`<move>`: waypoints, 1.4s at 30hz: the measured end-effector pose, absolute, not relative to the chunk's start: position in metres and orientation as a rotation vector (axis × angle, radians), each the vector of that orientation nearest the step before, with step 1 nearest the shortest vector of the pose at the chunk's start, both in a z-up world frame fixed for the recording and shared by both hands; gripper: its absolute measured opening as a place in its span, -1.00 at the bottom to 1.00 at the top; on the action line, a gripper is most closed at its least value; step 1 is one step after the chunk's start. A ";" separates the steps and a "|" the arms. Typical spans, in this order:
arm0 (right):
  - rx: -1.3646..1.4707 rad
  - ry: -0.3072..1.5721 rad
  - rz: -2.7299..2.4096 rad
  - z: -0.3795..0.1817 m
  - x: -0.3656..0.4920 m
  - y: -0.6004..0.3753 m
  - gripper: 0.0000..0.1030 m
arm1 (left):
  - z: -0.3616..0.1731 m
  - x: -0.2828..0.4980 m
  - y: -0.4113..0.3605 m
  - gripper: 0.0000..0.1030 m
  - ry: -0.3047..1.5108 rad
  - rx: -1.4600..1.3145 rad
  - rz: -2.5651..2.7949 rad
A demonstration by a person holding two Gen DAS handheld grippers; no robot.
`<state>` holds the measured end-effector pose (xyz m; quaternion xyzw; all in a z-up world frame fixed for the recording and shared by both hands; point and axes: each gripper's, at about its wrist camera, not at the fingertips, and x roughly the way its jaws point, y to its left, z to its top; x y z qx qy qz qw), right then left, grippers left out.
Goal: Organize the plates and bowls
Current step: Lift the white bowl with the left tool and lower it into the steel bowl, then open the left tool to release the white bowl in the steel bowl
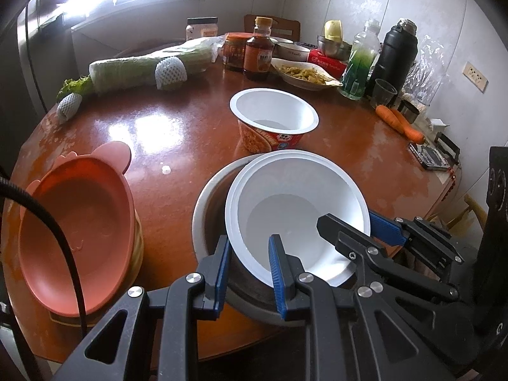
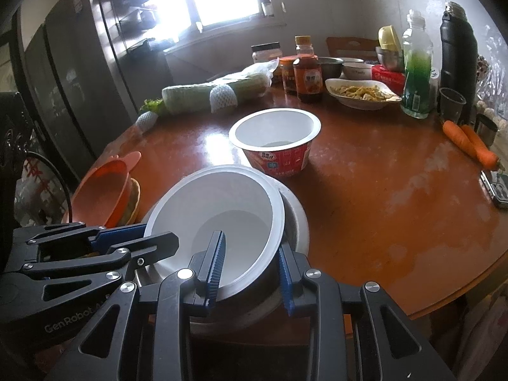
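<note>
1. White paper bowl [image 1: 295,209] sits tilted inside a wider grey-rimmed metal bowl [image 1: 206,209] at the near edge of the round brown table [image 1: 177,146], its rim leaning toward 12 o'clock.
2. Left gripper [image 1: 249,273] is clamped as tight as it goes across the near walls of both bowls at about 7 o'clock on the rim: one blue pad outside the metal bowl, the other inside the white one.
3. Right gripper [image 2: 252,266] pinches the white bowl's wall at about 5 o'clock, one pad inside and one outside, jaws narrowly parted around the thin wall.
4. At 9 o'clock of the nested bowls, just beside them, a pink eared bowl [image 1: 76,238] leans on a stack of yellowish dishes.
5. At 12 o'clock, near but apart, stands a red instant-noodle cup [image 1: 273,120], empty and upright.
6. Further out at 10 o'clock lies a wrapped cabbage [image 1: 143,66]; at 2 o'clock lie two carrots [image 1: 400,122].
7. Along the far edge stand a sauce bottle [image 1: 258,50], a plate of food [image 1: 304,74], a green bottle [image 1: 358,66] and a black flask [image 1: 397,54].
</note>
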<state>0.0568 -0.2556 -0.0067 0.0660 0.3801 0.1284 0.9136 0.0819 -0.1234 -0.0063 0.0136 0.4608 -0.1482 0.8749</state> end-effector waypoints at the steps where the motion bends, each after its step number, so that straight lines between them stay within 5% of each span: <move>1: 0.134 0.783 0.264 -0.007 0.057 -0.256 -0.35 | -0.006 0.082 -0.123 -0.54 0.962 0.028 -0.309; 25: 0.138 0.774 0.251 -0.003 0.055 -0.258 -0.33 | -0.006 0.081 -0.120 -0.52 0.963 0.025 -0.305; 42: 0.163 0.755 0.238 0.002 0.053 -0.265 -0.23 | 0.004 0.076 -0.116 -0.33 0.925 0.023 -0.314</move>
